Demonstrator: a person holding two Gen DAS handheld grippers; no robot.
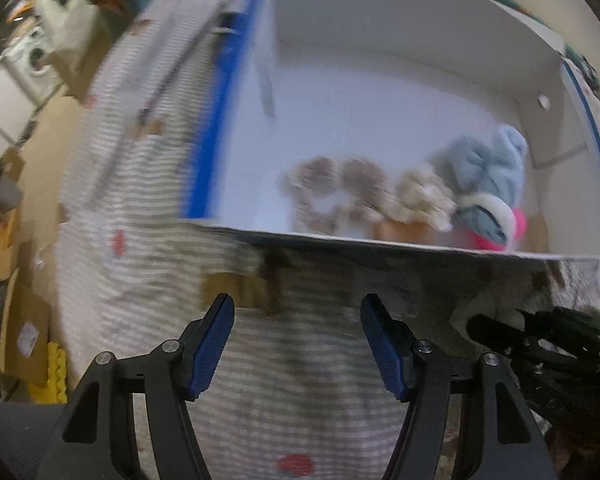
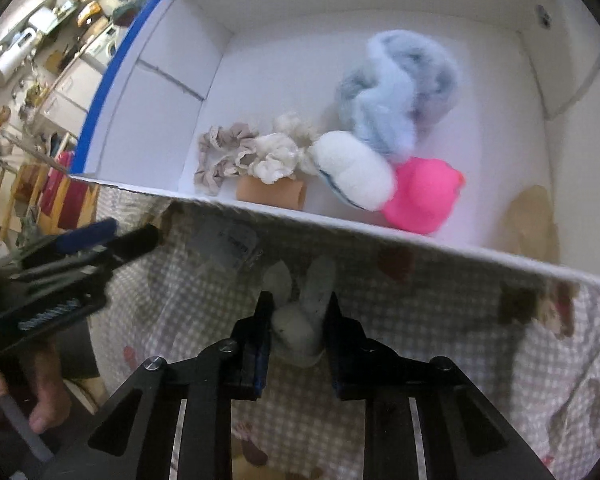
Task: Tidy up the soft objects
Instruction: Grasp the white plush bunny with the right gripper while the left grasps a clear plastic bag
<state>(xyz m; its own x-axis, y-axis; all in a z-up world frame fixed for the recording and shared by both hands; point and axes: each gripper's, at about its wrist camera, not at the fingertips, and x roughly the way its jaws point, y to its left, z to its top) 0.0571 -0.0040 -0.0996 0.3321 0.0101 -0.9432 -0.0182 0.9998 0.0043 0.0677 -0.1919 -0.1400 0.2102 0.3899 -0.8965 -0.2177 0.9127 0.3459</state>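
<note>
A white box (image 2: pixel 340 224) with blue-taped rims holds soft things: a fluffy blue-grey item (image 2: pixel 396 84), a white ball (image 2: pixel 352 168), a pink item (image 2: pixel 424 196), cream and beige scrunchies (image 2: pixel 236 156) and a tan roll (image 2: pixel 270 194). The box (image 1: pixel 380 242) and the blue item (image 1: pixel 488 168) also show, blurred, in the left wrist view. My right gripper (image 2: pixel 298 314) is shut on a small white plush toy (image 2: pixel 300 320), just in front of the box's near wall. My left gripper (image 1: pixel 298 310) is open and empty above the checked cloth, short of the box.
A grey-and-white checked cloth (image 2: pixel 440 340) with printed figures covers the surface under the box. The left gripper shows at the left of the right wrist view (image 2: pixel 92 248). A cluttered room with a washing machine (image 1: pixel 32 58) and cardboard lies to the left.
</note>
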